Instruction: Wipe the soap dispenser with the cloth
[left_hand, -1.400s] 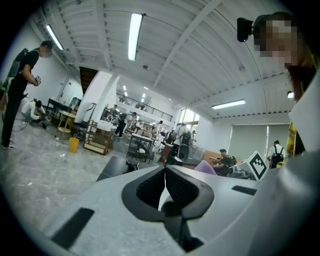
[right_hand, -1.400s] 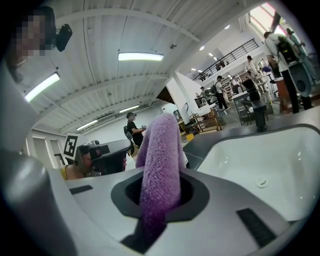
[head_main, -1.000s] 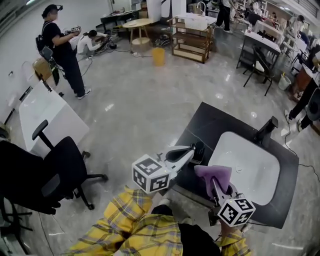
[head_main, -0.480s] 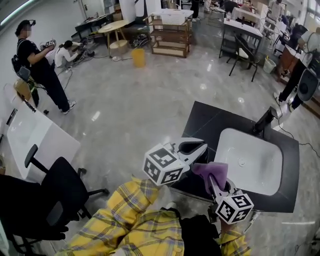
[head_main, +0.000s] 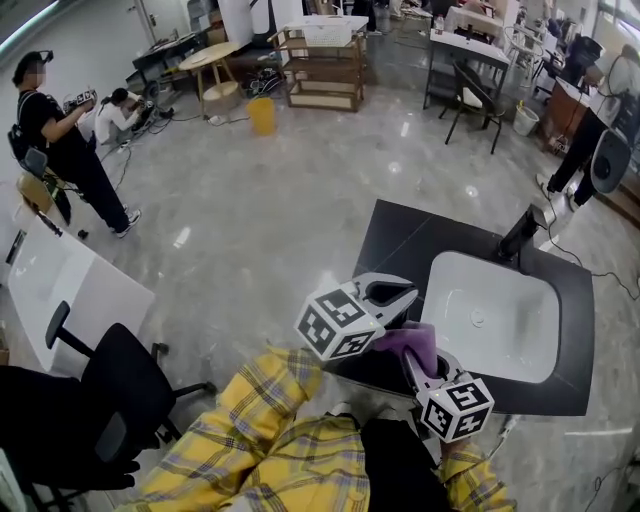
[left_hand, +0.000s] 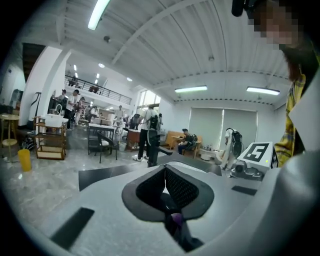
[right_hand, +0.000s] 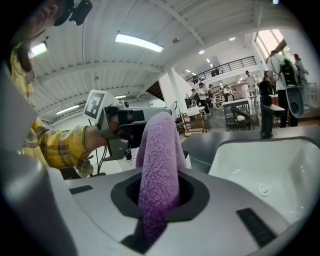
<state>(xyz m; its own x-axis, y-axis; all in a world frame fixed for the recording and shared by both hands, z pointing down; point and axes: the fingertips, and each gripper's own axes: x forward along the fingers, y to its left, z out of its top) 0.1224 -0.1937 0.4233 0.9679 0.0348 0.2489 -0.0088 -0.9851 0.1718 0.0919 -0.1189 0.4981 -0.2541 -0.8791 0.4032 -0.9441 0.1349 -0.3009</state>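
Note:
My right gripper (head_main: 418, 368) is shut on a purple cloth (head_main: 409, 344), which stands up out of its jaws as a thick fold (right_hand: 160, 150). It hovers over the near left corner of the black counter (head_main: 400, 235). My left gripper (head_main: 398, 292) is shut with nothing in it. In the head view it lies just above and left of the cloth. From the right gripper view it shows behind the cloth (right_hand: 125, 122). I cannot make out the soap dispenser in any view; the left gripper covers the counter corner in the head view.
A white sink basin (head_main: 495, 310) is set in the counter, with a black faucet (head_main: 520, 235) at its far side. An office chair (head_main: 110, 385) stands at the left. People, tables and shelves stand farther off across the grey floor.
The left gripper has rolled and moved right, closing in on the cloth. The right gripper with the cloth has drawn a little down and toward me.

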